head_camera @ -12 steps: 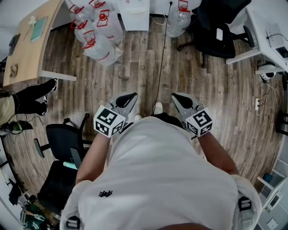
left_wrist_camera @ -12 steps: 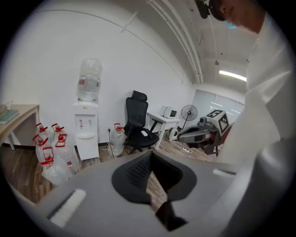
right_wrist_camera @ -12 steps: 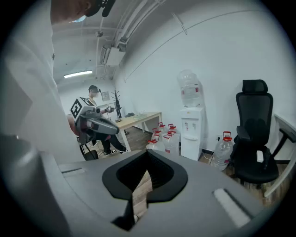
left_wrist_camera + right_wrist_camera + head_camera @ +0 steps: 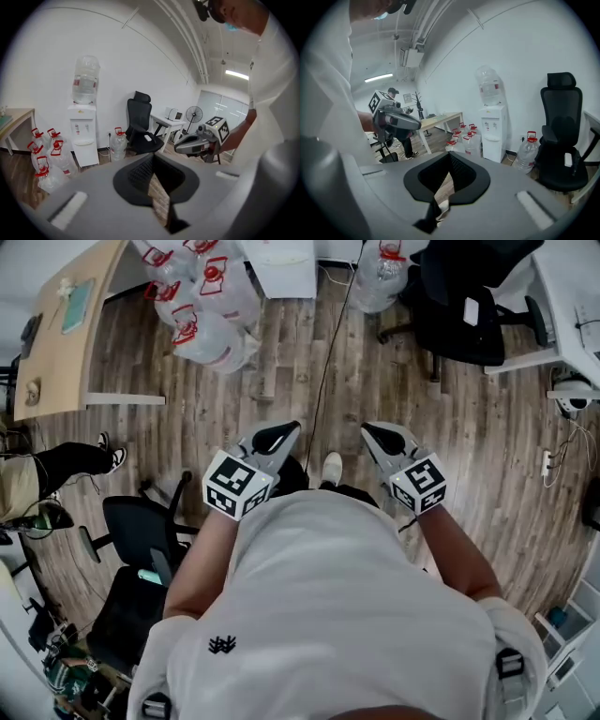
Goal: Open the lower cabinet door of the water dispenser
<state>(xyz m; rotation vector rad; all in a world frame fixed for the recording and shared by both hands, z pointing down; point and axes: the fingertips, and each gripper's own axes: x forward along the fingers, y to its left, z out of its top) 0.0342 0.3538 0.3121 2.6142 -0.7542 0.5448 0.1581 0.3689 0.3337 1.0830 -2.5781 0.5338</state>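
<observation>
Far left in the head view: a wooden desk (image 4: 66, 329), its contents too small to name, and below it a bystander's dark trouser leg (image 4: 66, 463), cut off at the frame edge. Next, a cluster of red-capped water jugs (image 4: 202, 306); their red tags carry no print you can read. Water dispenser (image 4: 83, 136): white, standing against the far wall, with an inverted bottle (image 4: 85, 84) on top; a small yellow mark on its upper panel is too small to read. Its lower cabinet door (image 4: 87, 153) appears shut and is well apart from both of your tools; the head view crops the unit at the top edge and hides the door. Your left gripper (image 4: 284, 433): jaws pressed together at the tips with nothing between them, only floor planks showing through the gap behind. Its marker cube (image 4: 236, 486) bears black-and-white squares, no lettering. Shirt emblem (image 4: 221, 645): dark, illegible. Your right gripper (image 4: 372, 431): jaws likewise closed on nothing, held beside the left, above the floor. Further right: one more jug (image 4: 380, 273), a black office chair (image 4: 464, 306), and a white desk (image 4: 572, 282) cut off at the frame's corner.
</observation>
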